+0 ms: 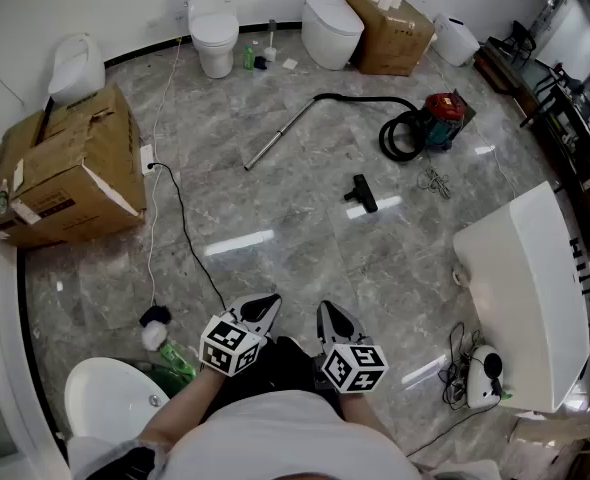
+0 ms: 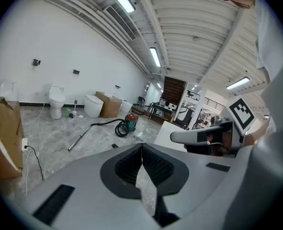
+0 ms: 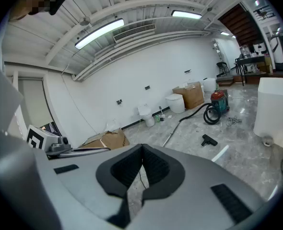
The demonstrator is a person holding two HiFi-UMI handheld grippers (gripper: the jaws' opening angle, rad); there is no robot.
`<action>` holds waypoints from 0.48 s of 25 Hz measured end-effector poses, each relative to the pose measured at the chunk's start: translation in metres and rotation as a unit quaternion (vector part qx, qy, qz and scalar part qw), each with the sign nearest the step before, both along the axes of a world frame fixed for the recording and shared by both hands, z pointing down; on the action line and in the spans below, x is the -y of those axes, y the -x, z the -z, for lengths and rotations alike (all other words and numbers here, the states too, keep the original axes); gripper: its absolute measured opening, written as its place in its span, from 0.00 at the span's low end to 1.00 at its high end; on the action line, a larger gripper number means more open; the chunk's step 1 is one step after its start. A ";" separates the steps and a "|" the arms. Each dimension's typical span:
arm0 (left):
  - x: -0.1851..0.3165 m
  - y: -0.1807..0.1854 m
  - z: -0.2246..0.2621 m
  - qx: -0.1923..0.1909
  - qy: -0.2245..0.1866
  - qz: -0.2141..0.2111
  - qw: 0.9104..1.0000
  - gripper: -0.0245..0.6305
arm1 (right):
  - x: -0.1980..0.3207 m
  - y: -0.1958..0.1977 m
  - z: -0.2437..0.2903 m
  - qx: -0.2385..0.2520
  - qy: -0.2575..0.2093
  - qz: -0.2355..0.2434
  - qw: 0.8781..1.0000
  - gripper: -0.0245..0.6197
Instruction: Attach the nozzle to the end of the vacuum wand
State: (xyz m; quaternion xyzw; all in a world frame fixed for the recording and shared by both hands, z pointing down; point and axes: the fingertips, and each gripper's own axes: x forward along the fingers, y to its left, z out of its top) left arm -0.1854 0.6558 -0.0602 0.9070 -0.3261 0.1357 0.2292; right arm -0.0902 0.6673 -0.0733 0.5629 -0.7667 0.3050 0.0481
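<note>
A black nozzle (image 1: 360,193) lies on the marble floor, apart from the metal vacuum wand (image 1: 278,136). The wand runs into a black hose (image 1: 395,118) that leads to a red and teal vacuum (image 1: 443,120). Both grippers hover close to my body, far short of these parts. The left gripper (image 1: 262,310) is shut with nothing in it, and so is the right gripper (image 1: 333,315). In the right gripper view the nozzle (image 3: 208,140) and wand (image 3: 172,134) show far ahead beyond the touching tips (image 3: 142,149). The left gripper view shows the wand (image 2: 79,139) and vacuum (image 2: 130,121) beyond its closed tips (image 2: 142,147).
A torn cardboard box (image 1: 63,172) stands at the left, with a black cable (image 1: 190,238) trailing across the floor. Toilets (image 1: 214,30) and another box (image 1: 387,26) line the far wall. A large white fixture (image 1: 525,293) sits at the right, a white bowl (image 1: 110,398) near my left.
</note>
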 end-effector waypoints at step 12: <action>-0.009 -0.013 -0.003 0.004 0.011 0.000 1.000 0.05 | -0.003 -0.023 0.002 0.006 -0.006 -0.007 1.000 0.06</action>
